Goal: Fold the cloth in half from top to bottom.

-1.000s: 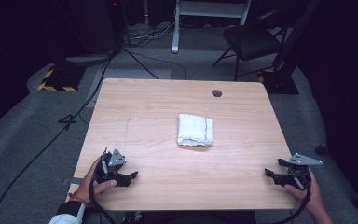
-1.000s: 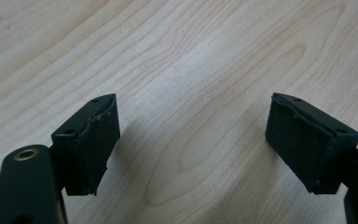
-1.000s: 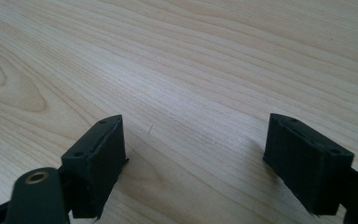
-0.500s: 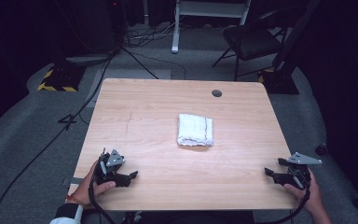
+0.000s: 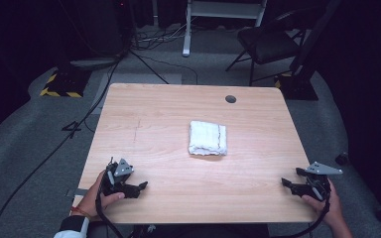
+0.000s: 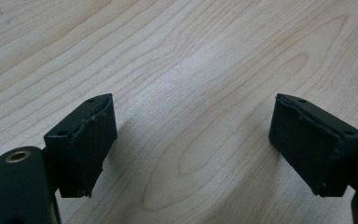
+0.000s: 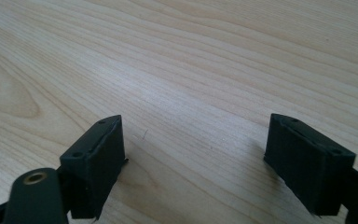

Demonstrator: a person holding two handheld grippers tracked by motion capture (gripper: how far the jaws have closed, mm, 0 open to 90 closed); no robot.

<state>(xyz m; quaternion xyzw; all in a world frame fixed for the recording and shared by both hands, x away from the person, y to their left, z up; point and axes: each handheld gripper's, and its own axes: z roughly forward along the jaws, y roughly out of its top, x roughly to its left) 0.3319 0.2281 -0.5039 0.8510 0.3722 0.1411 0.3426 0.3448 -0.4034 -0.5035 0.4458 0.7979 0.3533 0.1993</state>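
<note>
A folded white towel (image 5: 207, 138) lies flat near the middle of the wooden table (image 5: 168, 114). My left gripper (image 5: 140, 189) rests low over the table's front left corner, held by a hand, well short of the towel. In the left gripper view its jaws stand wide apart (image 6: 191, 144) over bare wood, nothing between them. My right gripper (image 5: 286, 184) sits at the front right edge in the other hand, pointing left. Its jaws are also spread wide (image 7: 193, 154) with only wood grain between them.
A small round dark grommet (image 5: 230, 99) sits in the table's far right part. Beyond the table stand a black chair (image 5: 268, 39), a white stand's base (image 5: 188, 29) and cables on grey carpet. A yellow-black striped block (image 5: 58, 84) lies on the floor far left.
</note>
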